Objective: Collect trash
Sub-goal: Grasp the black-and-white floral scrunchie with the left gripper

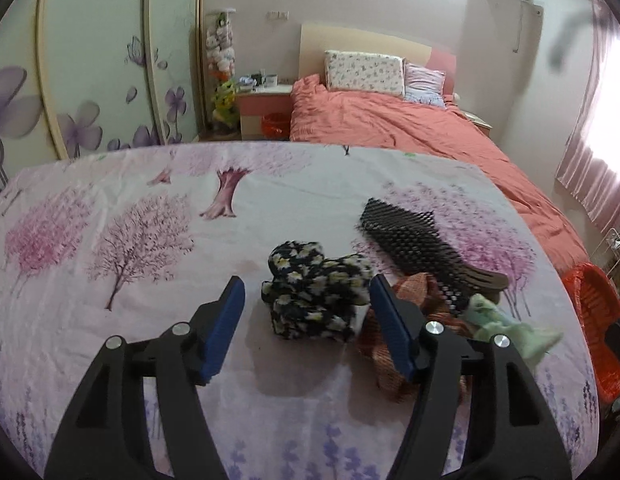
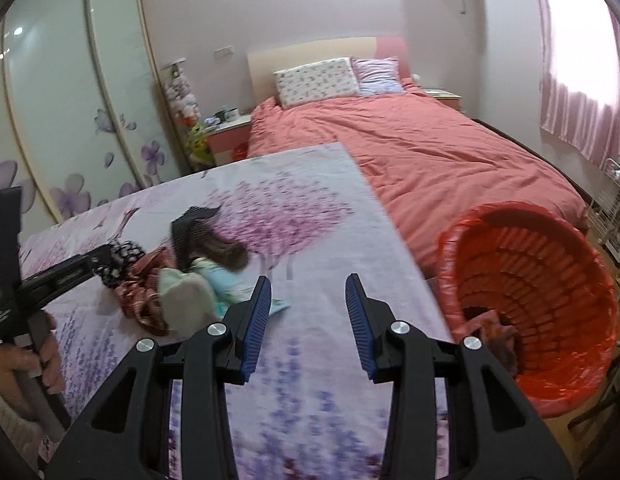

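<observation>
Blue ribbed pads of the left tool (image 1: 306,304) sit closest to the lens, jaws spread and released, nothing pressed between them; the black floral cloth wad (image 1: 314,294) lies on the counter (image 1: 110,208) just ahead, lined up in the gap but untouched as far as I can tell. Right tool (image 2: 308,304) is likewise released and empty, hovering over bare sheet, well apart from the pile.

Trash pile sits mid-counter, pieces touching and overlapping:
- floral wad: soft bunched fabric, light, will squash; pinch across its raised middle fold.
- rust checked cloth (image 1: 394,356): limp, crumpled, tucked partly under the left tool's right finger; likely drags neighbours if lifted.
- black foam mesh sleeve (image 1: 406,240): springy net, very light, compresses easily, may snag; grab the near end.
- pale green crumpled piece (image 1: 506,328): paper or thin cloth (blurred, can't say which), feather-light.
- brown item under the mesh: too blurred to name.

Nothing here looks fragile or slippery; main risk is picking up two at once.

Red lined bin (image 2: 526,312) stands off the counter's right edge, woven plastic basket with a thin bag liner, some scraps already at the bottom. Counter cover is smooth printed cotton with pink trees.
</observation>
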Tool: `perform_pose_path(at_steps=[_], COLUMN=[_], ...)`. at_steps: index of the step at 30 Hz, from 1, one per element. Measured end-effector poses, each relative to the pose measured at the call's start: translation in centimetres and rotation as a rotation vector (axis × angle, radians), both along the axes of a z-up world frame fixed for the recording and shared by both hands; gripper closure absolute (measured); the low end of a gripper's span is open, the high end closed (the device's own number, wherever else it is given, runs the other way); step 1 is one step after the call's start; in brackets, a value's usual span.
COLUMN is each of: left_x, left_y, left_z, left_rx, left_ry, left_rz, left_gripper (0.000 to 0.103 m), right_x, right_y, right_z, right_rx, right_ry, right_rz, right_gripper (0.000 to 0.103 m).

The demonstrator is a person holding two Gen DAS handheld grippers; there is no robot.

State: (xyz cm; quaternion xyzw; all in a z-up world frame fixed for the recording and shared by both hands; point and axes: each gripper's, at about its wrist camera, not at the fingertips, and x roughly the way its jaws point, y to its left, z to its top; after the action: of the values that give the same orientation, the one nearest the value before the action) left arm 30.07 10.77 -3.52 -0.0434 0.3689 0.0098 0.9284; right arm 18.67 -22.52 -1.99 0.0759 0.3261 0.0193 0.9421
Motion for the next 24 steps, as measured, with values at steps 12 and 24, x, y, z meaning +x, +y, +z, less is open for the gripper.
perform_pose_path(at_steps=[12,24], left_x=[2.5,-0.9], left_y=[0.6,7.7], left_z=[-2.9,-1.8], left_rx=[-0.079,0.032], left_ry=[0.076,0.060], left_rz=[-0.026,0.080], left_gripper=[0.082,0.085], right_x=[0.6,1.8], right_y=[4.3,7.2], right_z=[-0.2,-0.9], right_rx=[0.019,0.027], right_ry=[0.014,0.020], right_rz=[0.069,0.084], right_gripper=[0.063,0.063])
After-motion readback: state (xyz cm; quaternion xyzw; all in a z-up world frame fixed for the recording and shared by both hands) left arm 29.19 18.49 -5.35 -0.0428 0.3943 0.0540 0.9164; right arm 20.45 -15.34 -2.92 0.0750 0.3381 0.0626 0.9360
